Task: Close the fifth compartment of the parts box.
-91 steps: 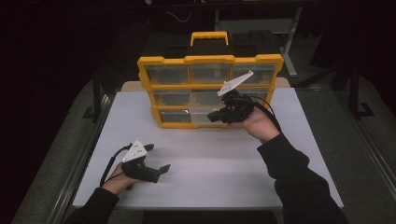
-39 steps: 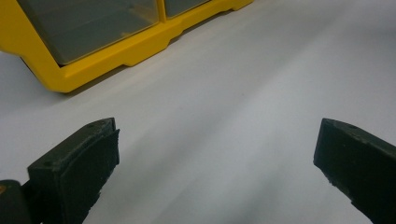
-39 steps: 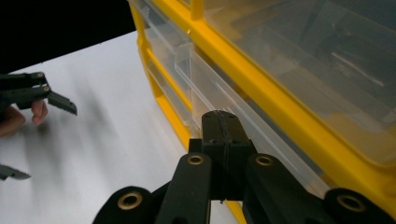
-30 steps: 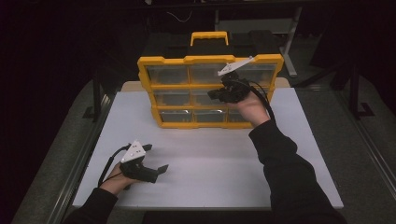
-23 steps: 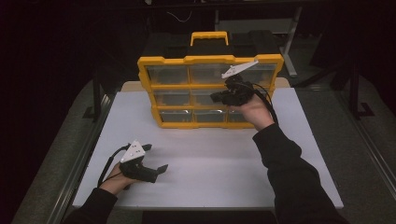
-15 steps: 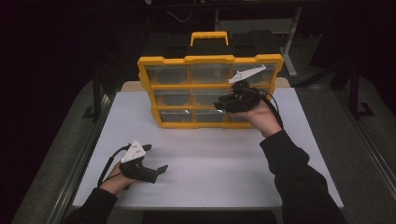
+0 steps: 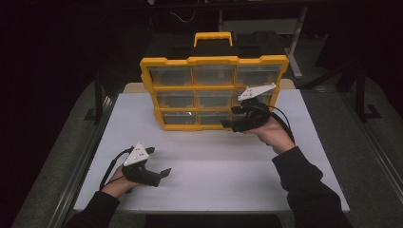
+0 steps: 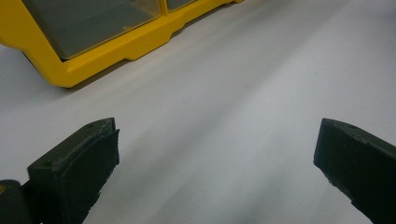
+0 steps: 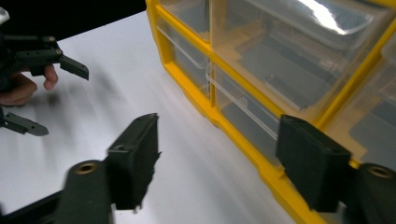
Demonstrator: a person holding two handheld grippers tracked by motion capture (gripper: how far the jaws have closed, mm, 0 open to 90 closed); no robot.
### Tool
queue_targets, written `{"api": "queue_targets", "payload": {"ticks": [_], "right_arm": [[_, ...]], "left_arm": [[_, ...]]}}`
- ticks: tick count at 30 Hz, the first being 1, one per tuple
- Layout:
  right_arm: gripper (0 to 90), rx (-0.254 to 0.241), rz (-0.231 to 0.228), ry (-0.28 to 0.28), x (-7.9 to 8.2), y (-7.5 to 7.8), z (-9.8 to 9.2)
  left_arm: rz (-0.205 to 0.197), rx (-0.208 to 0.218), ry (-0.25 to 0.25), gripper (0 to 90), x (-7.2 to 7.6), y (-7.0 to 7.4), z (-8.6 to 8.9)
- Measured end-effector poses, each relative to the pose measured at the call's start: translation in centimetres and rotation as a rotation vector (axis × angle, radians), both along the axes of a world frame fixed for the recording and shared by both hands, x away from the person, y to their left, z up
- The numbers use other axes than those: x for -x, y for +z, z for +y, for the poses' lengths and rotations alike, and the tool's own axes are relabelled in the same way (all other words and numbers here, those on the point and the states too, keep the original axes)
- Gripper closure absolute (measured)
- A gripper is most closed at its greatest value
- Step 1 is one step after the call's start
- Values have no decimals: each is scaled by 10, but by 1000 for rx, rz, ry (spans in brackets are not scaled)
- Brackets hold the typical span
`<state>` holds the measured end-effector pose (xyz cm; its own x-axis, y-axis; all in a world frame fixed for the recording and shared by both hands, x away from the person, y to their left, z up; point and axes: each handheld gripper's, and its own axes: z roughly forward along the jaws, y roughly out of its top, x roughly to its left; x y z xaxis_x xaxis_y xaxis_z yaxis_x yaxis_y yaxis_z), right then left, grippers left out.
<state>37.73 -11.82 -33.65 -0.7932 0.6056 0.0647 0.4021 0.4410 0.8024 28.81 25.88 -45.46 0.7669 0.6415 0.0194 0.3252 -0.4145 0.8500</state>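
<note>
Yellow drawer organizer (image 7: pixel 214 92) stands upright at the far middle of the white counter (image 7: pixel 214 161), handle up, three rows of clear drawers facing the person; all drawers look pushed in. Right gripper (image 7: pixel 227 124) sits at the bottom-right drawer (image 7: pixel 240 116), in front of it, jaws have just been opening and now stand fairly wide with nothing between them. In the right gripper view one jaw overlaps the yellow bottom frame (image 9: pixel 243 140), other over bare counter; contact unclear. Left gripper (image 7: pixel 159 173) rests low near the front-left of the counter, well apart from the organizer, jaws wide open and empty. Likely step: get hold of a lower drawer's front lip. To do it well: line the jaws up on the clear lip, not the yellow frame, close squarely, pull straight out; left could steady the case so it doesn't tip or slide.
</note>
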Motion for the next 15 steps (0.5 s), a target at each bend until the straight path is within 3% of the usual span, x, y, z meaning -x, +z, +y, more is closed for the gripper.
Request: {"api": "queue_targets", "payload": {"ticks": [6, 15], "right_arm": [[152, -2, -15, -20, 11, -14, -5], [74, -12, -37, -48, 24, -33, -15]], "left_arm": [[-1, -1, 0, 0, 1, 0, 0], [1, -4, -6, 0, 1, 0, 0]]}}
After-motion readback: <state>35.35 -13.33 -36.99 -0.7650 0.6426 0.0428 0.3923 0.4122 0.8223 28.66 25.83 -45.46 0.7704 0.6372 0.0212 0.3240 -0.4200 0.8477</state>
